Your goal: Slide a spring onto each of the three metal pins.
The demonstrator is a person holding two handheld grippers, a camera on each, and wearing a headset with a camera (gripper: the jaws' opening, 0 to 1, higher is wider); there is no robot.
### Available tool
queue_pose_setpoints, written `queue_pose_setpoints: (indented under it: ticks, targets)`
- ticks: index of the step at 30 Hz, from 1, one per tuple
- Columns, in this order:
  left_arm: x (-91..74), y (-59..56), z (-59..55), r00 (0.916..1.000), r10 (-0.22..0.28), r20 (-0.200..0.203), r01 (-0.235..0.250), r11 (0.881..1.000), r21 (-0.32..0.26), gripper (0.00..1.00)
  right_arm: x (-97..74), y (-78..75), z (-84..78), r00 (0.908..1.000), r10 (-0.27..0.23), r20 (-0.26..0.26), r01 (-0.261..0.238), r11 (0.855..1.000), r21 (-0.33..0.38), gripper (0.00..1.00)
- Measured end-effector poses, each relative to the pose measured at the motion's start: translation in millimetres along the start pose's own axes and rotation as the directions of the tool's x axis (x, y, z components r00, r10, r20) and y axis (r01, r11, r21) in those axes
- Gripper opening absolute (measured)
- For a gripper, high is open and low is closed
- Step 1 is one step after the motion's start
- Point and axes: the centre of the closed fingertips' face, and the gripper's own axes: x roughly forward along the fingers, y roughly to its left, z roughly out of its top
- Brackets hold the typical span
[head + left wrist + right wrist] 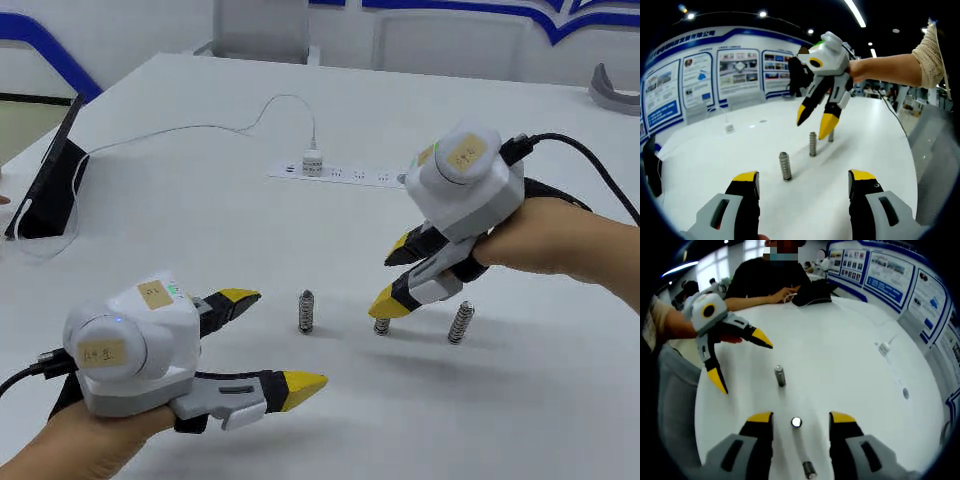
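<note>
The left gripper (270, 340), white-bodied with yellow-tipped black jaws, is held low over the white table (200, 200), its jaws spread wide and empty, facing the leftmost of three upright coiled metal springs (307, 311) standing in a row. The right gripper (388, 283) tilts down just above the middle spring (382, 325), jaws apart and gripping nothing, while the third spring (460, 322) stands just beside, under the right hand (545, 235)

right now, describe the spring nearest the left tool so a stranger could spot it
On the white table, three springs stand in a row between the left tool and the right tool. It is the spring at the left tool's end: upright and clear, while the middle spring sits at the right tool's yellow tip and the last spring leans.
</note>
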Motion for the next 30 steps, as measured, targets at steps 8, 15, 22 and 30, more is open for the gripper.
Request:
queue_pose_setpoints:
  ticks: [8,15,22,30]
  targets:
    - [0.2,1.9,0.1,1.0,0.0,-0.01,0.0,1.0,0.003,0.75,-18.8,-1.5,-13.0,0.9977,-0.044,0.053,0.041,0.998,0.048,0.5]
    - [1.0,1.7,0.9,0.9999,-0.003,-0.016,0.003,1.0,0.005,0.76,-33.3,-2.5,-27.9,0.9922,-0.081,0.095,0.074,0.994,0.082,0.53]
    - [2.8,-0.6,1.7,0.9998,-0.01,-0.018,0.01,1.0,0.006,0.77,-48.7,1.3,-46.3,0.9843,-0.124,0.126,0.109,0.987,0.121,0.55]
    - [3.1,-3.4,2.5,0.9997,-0.016,-0.018,0.016,1.0,0.007,0.79,-57.6,9.4,-59.4,0.9745,-0.154,0.163,0.128,0.979,0.159,0.58]
